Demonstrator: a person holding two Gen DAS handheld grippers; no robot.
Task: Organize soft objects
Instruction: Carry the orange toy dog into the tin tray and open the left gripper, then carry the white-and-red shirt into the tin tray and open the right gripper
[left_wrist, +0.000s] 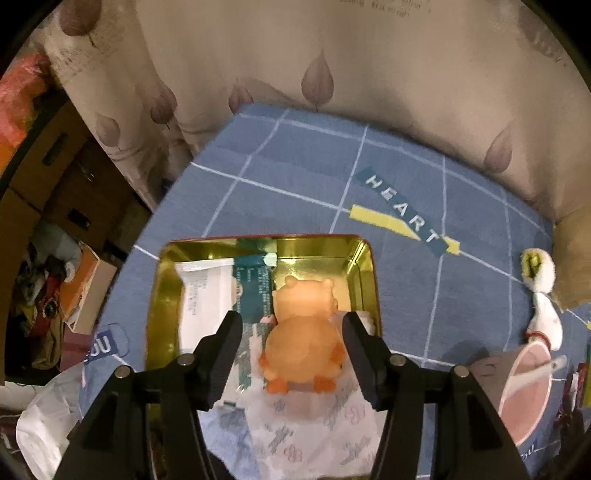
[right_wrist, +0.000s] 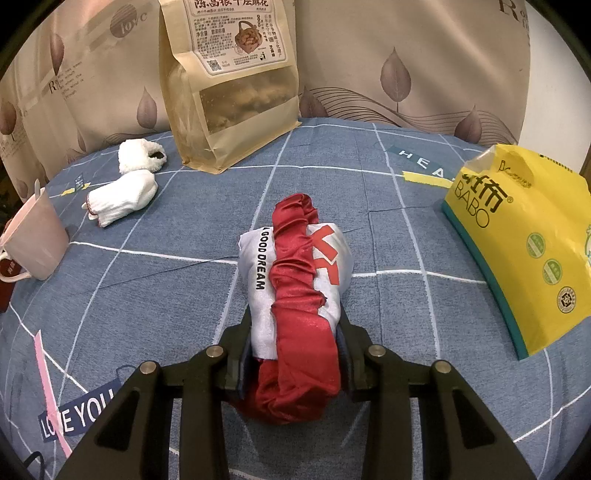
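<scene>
In the left wrist view, my left gripper (left_wrist: 291, 325) is open above a gold tin box (left_wrist: 364, 266). A soft orange animal toy (left_wrist: 303, 332) lies between the spread fingers, apart from both, on a patterned white packet (left_wrist: 314, 432) over the tin's near edge. A white packet (left_wrist: 205, 291) and a teal packet (left_wrist: 256, 291) lie in the tin. In the right wrist view, my right gripper (right_wrist: 295, 325) is shut on a white and red cloth bundle (right_wrist: 295, 280) printed "A GOOD DREAM", resting on the blue bedsheet (right_wrist: 166, 295).
White socks (right_wrist: 125, 197) and a white fluffy item (right_wrist: 140, 155) lie at the left back; the sock (left_wrist: 545, 317) and fluffy item (left_wrist: 537, 267) also show in the left view. A pink mug (right_wrist: 35, 236), a brown snack bag (right_wrist: 229, 81) and a yellow tissue pack (right_wrist: 524, 243) stand around.
</scene>
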